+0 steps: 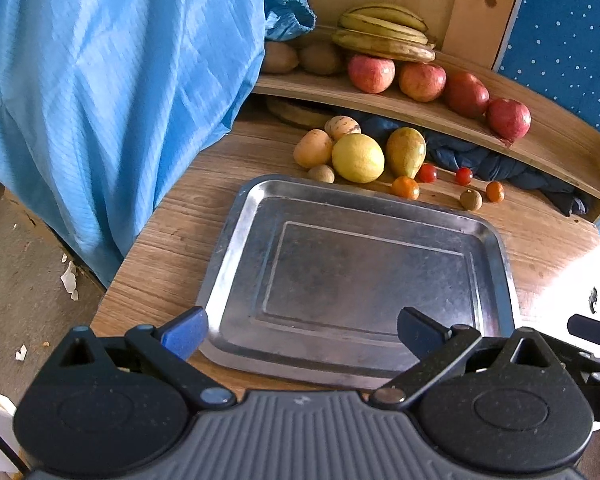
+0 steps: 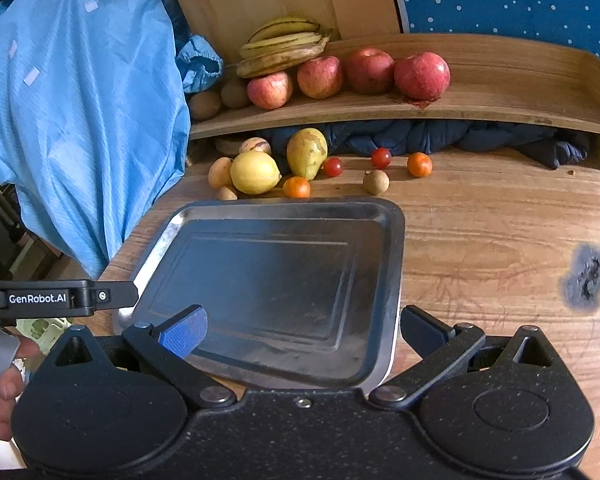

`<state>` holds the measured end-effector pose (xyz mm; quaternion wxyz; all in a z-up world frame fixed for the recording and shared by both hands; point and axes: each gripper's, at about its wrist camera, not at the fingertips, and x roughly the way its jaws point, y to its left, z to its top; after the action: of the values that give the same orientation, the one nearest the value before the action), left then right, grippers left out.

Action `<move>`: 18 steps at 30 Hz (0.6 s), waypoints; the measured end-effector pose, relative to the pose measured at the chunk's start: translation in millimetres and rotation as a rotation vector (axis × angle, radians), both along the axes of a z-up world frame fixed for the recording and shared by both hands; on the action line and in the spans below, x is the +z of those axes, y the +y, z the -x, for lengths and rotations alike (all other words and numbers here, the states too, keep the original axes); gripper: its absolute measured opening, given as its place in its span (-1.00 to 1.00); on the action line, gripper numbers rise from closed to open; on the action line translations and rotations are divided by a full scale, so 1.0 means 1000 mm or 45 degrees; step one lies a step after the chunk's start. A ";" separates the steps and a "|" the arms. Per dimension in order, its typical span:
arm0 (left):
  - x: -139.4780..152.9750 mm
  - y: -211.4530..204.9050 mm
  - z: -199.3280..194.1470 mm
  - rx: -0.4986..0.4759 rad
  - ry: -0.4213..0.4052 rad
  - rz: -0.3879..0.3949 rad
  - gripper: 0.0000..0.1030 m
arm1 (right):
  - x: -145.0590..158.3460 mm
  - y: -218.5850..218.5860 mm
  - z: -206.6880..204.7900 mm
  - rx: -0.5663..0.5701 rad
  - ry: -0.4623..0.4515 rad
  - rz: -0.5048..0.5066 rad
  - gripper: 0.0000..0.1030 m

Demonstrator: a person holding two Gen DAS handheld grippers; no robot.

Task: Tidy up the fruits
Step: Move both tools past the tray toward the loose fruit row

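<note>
We held both grippers, left gripper [image 1: 302, 330] and right gripper [image 2: 302, 330], spread wide and holding nothing over a bare metal tray [image 1: 236, 240]. Loose fruit, including a lemon [image 1: 358, 157], lay beyond at twelve o'clock. Sorting seemed unstarted; next we needed to reach forward.

Ahead of the tool [image 1: 302, 332], a dull, scuffed metal tray [image 1: 236, 240] lies on the grained wooden worktop [image 2: 480, 240]; beyond, a wooden shelf [image 2: 500, 92]; left, thin blue cloth [image 1: 120, 100].
</note>
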<state>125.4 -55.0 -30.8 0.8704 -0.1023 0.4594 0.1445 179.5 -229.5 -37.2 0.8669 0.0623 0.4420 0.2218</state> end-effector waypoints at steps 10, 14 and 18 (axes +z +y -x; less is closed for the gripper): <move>0.002 -0.004 -0.018 0.002 0.008 0.009 0.99 | -0.005 -0.012 -0.009 0.045 -0.018 -0.042 0.99; 0.001 -0.001 -0.028 -0.018 0.005 0.015 0.99 | -0.006 -0.013 -0.013 0.055 -0.010 -0.064 0.99; -0.002 0.007 -0.042 -0.040 0.004 0.021 0.99 | -0.006 -0.008 -0.022 0.046 -0.011 -0.066 0.99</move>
<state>167.9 -47.5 -32.7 0.8709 -0.1020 0.4636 0.1273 201.2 -237.8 -43.6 0.8628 0.0758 0.4334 0.2491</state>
